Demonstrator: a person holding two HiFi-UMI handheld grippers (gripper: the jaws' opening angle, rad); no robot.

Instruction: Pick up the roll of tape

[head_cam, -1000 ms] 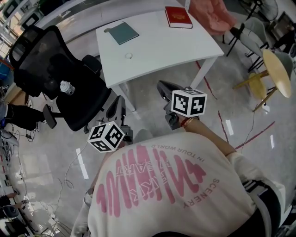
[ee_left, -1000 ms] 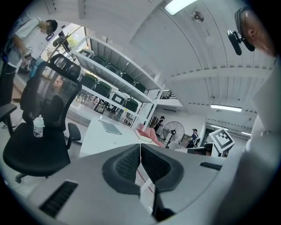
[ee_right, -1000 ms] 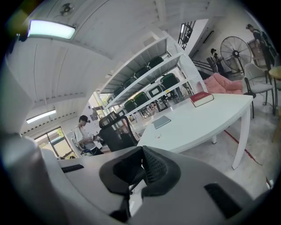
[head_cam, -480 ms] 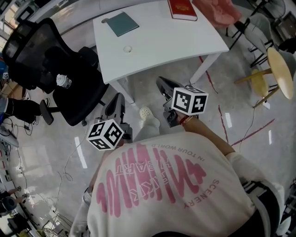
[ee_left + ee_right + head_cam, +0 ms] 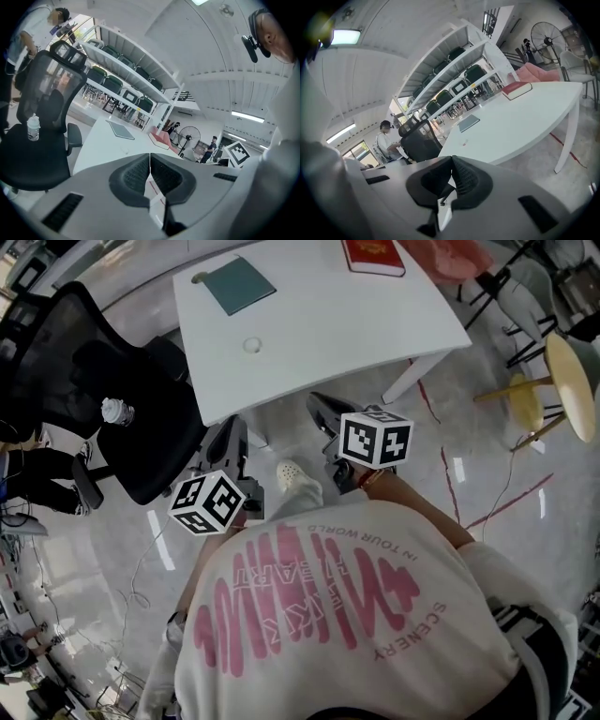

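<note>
The roll of tape (image 5: 251, 344) is a small pale ring lying near the middle of the white table (image 5: 375, 324). It also shows as a faint speck, the tape (image 5: 125, 150) in the left gripper view and the tape (image 5: 463, 141) in the right gripper view. My left gripper (image 5: 236, 427) and right gripper (image 5: 315, 401) hang over the floor just short of the table's near edge, both pointing at it. The left gripper (image 5: 150, 155) has its pads together with nothing between them. The right gripper (image 5: 452, 160) is likewise shut and empty.
On the table lie a teal notebook (image 5: 234, 284), a red book (image 5: 373, 256) and pink cloth (image 5: 441, 254). A black office chair (image 5: 84, 362) with a bottle (image 5: 113, 412) on its seat stands left of the table. A round wooden stool (image 5: 572, 381) stands at the right. My shoe (image 5: 298, 479) is below.
The person has stepped toward the table, and both grippers have come nearer to its front edge. A shoe has come into view between them. Both stay shut.
</note>
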